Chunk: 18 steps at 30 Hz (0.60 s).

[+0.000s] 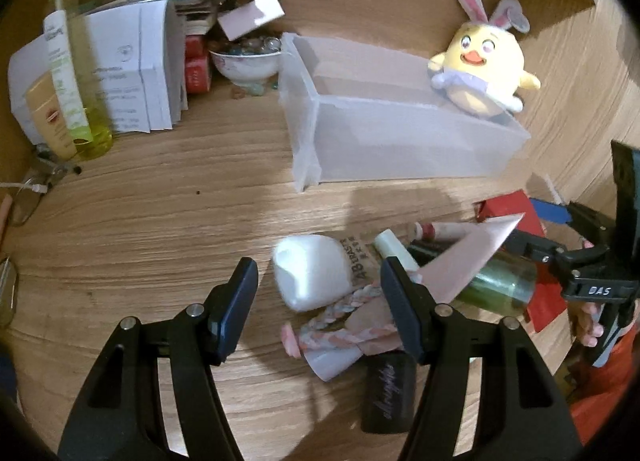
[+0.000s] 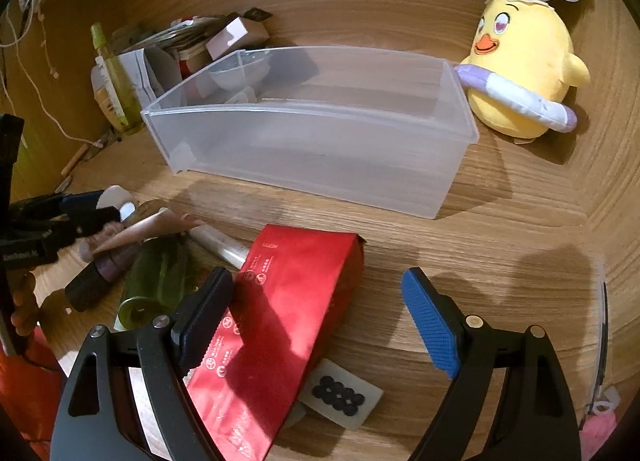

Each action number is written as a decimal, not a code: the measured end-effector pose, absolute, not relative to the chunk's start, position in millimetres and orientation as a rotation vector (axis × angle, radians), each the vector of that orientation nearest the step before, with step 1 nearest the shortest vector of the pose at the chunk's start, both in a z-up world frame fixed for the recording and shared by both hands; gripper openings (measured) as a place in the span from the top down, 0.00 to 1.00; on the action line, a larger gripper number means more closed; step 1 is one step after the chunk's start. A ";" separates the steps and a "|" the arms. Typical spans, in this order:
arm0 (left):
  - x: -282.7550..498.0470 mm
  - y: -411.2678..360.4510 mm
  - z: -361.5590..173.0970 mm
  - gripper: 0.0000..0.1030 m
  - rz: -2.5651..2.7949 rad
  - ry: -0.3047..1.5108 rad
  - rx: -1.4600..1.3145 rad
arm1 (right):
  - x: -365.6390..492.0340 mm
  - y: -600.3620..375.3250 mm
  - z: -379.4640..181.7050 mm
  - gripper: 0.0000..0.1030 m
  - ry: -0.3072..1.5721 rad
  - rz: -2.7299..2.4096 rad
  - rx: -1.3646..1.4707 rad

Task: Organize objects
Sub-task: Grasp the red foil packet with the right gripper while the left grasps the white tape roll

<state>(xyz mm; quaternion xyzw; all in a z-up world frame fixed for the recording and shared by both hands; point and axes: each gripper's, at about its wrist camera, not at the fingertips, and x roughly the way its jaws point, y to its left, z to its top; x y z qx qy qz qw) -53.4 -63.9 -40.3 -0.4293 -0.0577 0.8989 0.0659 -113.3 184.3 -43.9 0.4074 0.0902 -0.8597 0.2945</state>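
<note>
Left wrist view: a wooden desk seen from above along the left gripper, which points down at a small heap of clutter.
Left jaws: parted, pressing on nothing — a white rounded case lies on the desk in the gap between them, with a braided pink-and-white cord just below it.
Nearby clutter: a black tube with script lettering, a green glass bottle lying on its side, and a pale pink card resting over the bottle.
Destination: a clear plastic bin, with nothing in it, sits farther back; a yellow chick plush with rabbit ears leans at its far corner.

Right wrist view: the same bin from the other side, the plush touching its right end.
Right jaws: wide apart on the right gripper, closed on nothing — a red foil pouch lies under the left finger, and bare wood shows under the blue-padded one.
Handling, judged: the pouch looks light, crinkly and slick, so pinching across its narrow flat body should hold better than grabbing an edge.
Handling, judged: the white case seems hard, smooth and light; squeeze it across its short sides. The bottle could roll or break.
</note>
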 end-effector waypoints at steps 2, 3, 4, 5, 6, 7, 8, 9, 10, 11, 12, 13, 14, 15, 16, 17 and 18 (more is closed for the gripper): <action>-56.6 -63.7 -42.5 0.38 2.703 -0.174 -1.318 | -114.3 183.0 -45.4 0.18 0.241 -2.274 1.092; -57.8 -64.6 -43.4 0.39 2.699 -0.182 -1.326 | -115.2 182.5 -46.3 0.18 0.241 -2.269 1.097; -58.2 -66.0 -43.9 0.42 2.697 -0.195 -1.329 | -116.7 182.1 -46.9 0.18 0.235 -2.259 1.107; -58.1 -67.6 -44.1 0.45 2.699 -0.206 -1.329 | -117.0 181.6 -47.1 0.18 0.228 -2.250 1.111; -58.0 -68.7 -44.3 0.49 2.699 -0.216 -1.332 | -117.9 180.9 -47.7 0.18 0.226 -2.243 1.115; -57.8 -70.7 -45.0 0.54 2.699 -0.232 -1.336 | -118.9 179.9 -48.3 0.18 0.229 -2.242 1.119; -57.5 -72.6 -45.4 0.57 2.701 -0.247 -1.336 | -119.8 178.9 -49.1 0.21 0.232 -2.243 1.122; -56.9 -74.8 -45.5 0.60 2.703 -0.262 -1.335 | -120.6 178.4 -49.6 0.24 0.229 -2.241 1.125; -56.4 -77.1 -45.2 0.62 2.709 -0.277 -1.331 | -121.7 178.0 -50.1 0.29 0.226 -2.236 1.129; -55.4 -78.8 -44.6 0.64 2.719 -0.287 -1.324 | -122.4 177.9 -50.5 0.32 0.224 -2.231 1.133; -54.4 -80.0 -43.8 0.67 2.731 -0.292 -1.316 | -122.8 178.2 -51.0 0.36 0.220 -2.230 1.135; -53.7 -81.1 -42.9 0.71 2.748 -0.291 -1.310 | -123.4 179.0 -51.0 0.40 0.214 -2.232 1.135; -53.0 -81.6 -42.0 0.74 2.763 -0.290 -1.304 | -123.2 179.3 -50.7 0.46 0.208 -2.232 1.134; -52.3 -82.3 -41.2 0.76 2.772 -0.292 -1.297 | -123.4 180.4 -50.3 0.48 0.202 -2.236 1.132; -51.8 -82.9 -40.2 0.76 2.780 -0.295 -1.287 | -123.5 182.1 -49.5 0.48 0.197 -2.246 1.128; -51.1 -83.1 -39.1 0.76 2.791 -0.294 -1.278 | -123.1 182.9 -49.1 0.48 0.196 -2.255 1.123; -50.2 -82.9 -37.8 0.76 2.807 -0.286 -1.267 | -122.7 184.3 -48.4 0.48 0.197 -2.268 1.115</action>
